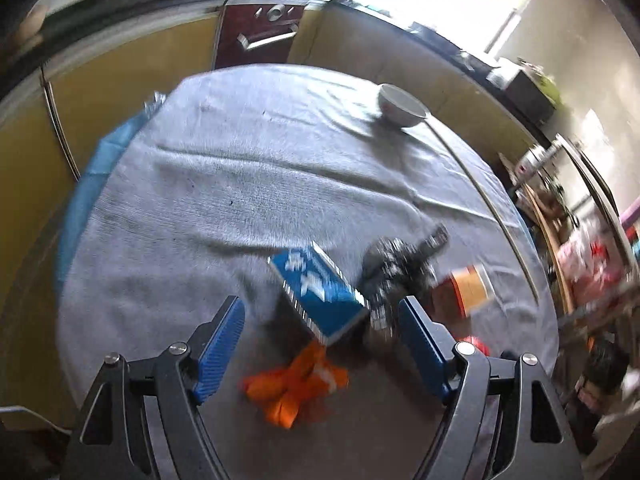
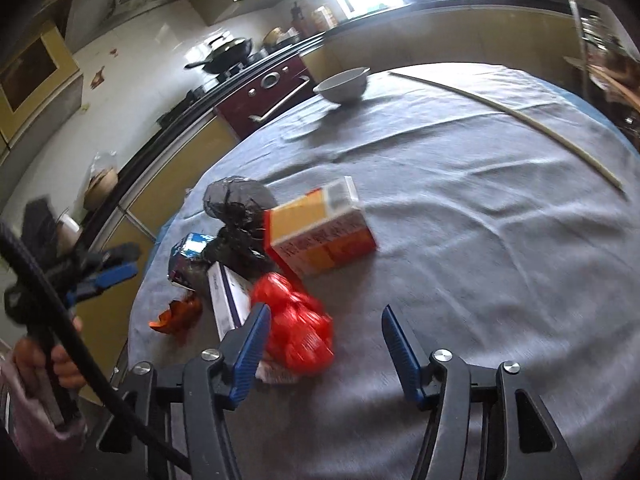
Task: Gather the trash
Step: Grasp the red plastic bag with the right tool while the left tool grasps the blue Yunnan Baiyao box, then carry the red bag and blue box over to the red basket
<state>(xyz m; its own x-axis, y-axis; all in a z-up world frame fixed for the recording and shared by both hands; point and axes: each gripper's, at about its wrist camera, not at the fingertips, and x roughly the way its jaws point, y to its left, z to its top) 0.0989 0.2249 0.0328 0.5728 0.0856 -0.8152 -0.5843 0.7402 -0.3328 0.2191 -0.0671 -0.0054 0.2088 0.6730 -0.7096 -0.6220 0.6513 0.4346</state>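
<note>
My left hand-held gripper [image 1: 320,322] hangs over the near edge of the tabletop [image 1: 240,184], jaws spread wide, nothing between them. Just ahead of its fingers lies a blue box [image 1: 316,294], tilted, with a crumpled orange wrapper [image 1: 294,390] touching its near corner. Beside the box on the right sits a black crumpled bag [image 1: 394,268], and past that an orange-and-white carton [image 1: 466,288]. My right hand-held gripper [image 2: 324,322] is also wide open and empty, above the grey cloth. A red net bag [image 2: 298,326] lies just beside its left finger; whether they touch is unclear through the motion blur. The trash sits in one cluster at the left of the right wrist view: carton [image 2: 320,236], black bag [image 2: 236,216], a white box [image 2: 228,300]. A white bowl [image 2: 342,84] and a long thin stick [image 2: 516,118] rest well apart at the far side.
</note>
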